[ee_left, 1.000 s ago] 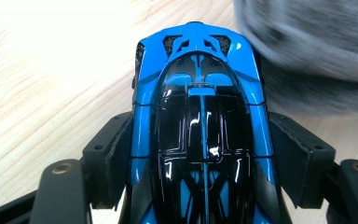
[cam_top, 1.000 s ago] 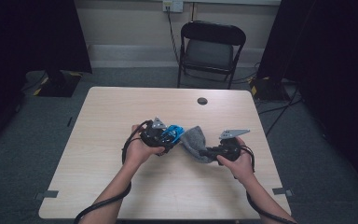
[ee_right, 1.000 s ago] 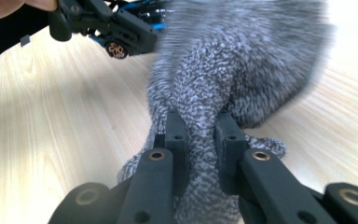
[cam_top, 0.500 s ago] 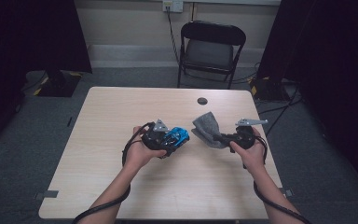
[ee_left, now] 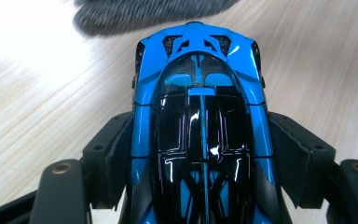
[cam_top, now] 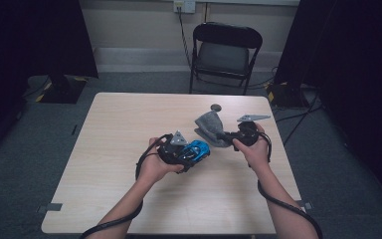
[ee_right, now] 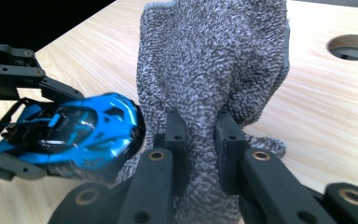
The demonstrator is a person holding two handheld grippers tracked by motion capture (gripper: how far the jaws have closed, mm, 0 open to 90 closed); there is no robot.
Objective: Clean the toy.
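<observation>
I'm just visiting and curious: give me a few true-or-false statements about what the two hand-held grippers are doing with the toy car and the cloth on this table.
1. The left hand-held gripper clamps a blue toy car by its sides. True.
2. The right hand-held gripper stands open with nothing in it. False: its jaws are pinched shut on a grey cloth.
3. The cloth is bright red. False: it is grey and fuzzy.
4. A round hole shows in the wooden table beyond the cloth. True.
5. The folding chair stands on the table. False: it stands on the floor behind the table.
</observation>
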